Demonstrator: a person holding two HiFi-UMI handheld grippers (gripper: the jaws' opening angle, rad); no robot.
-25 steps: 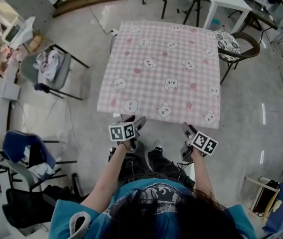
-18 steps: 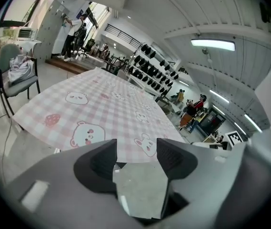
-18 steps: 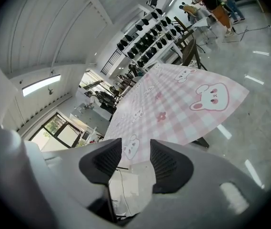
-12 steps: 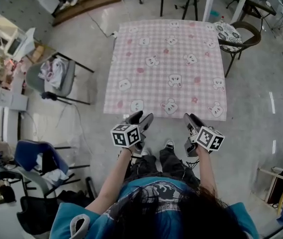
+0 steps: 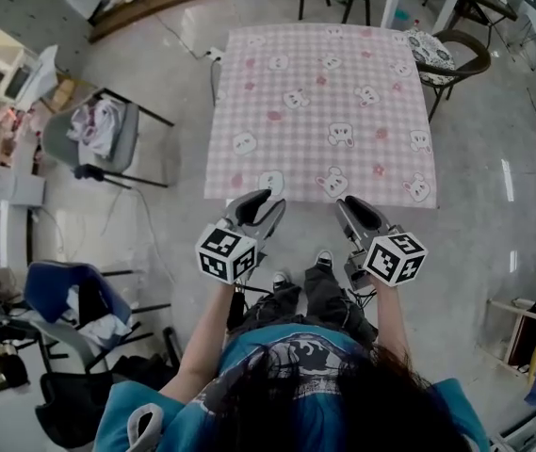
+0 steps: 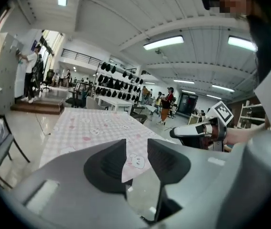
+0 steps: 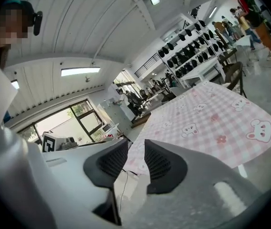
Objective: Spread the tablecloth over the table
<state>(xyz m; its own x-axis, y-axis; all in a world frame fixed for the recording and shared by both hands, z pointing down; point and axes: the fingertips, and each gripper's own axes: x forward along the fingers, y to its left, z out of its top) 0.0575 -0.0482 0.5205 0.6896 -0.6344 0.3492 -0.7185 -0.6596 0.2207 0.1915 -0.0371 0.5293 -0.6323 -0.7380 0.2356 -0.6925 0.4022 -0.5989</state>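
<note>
Cloth first: the pink checked tablecloth with cartoon animal faces [image 5: 324, 111] lies flat and square over the whole table top, so the table itself is hidden beneath it. Its near hem runs straight, and no fold or bunching shows on the surface. That evenness suggests the spreading is essentially done, with nothing left to pull taut.

The left gripper [image 5: 263, 202] and the right gripper [image 5: 352, 207] hang side by side at the tablecloth's near hem, one toward each near corner. They point across it toward its far side. That is probably where a person would stand to draw the near edge toward themselves.

Both pairs of jaws have just been closing and now stand partway together with a clear gap between the pads. In the left gripper view a patch of tablecloth with a bear face shows through the gap, but it lies beyond the pads and is not pinched. The right gripper view likewise shows only tablecloth and floor past its jaws. So neither tool grips anything, and the cloth rests under its own weight.

A grey chair heaped with clothing [image 5: 93, 139] stands well to the left of the tablecloth. A dark armchair with a patterned cushion [image 5: 442, 55] sits just beside its far right corner, and neither touches the cloth.
</note>
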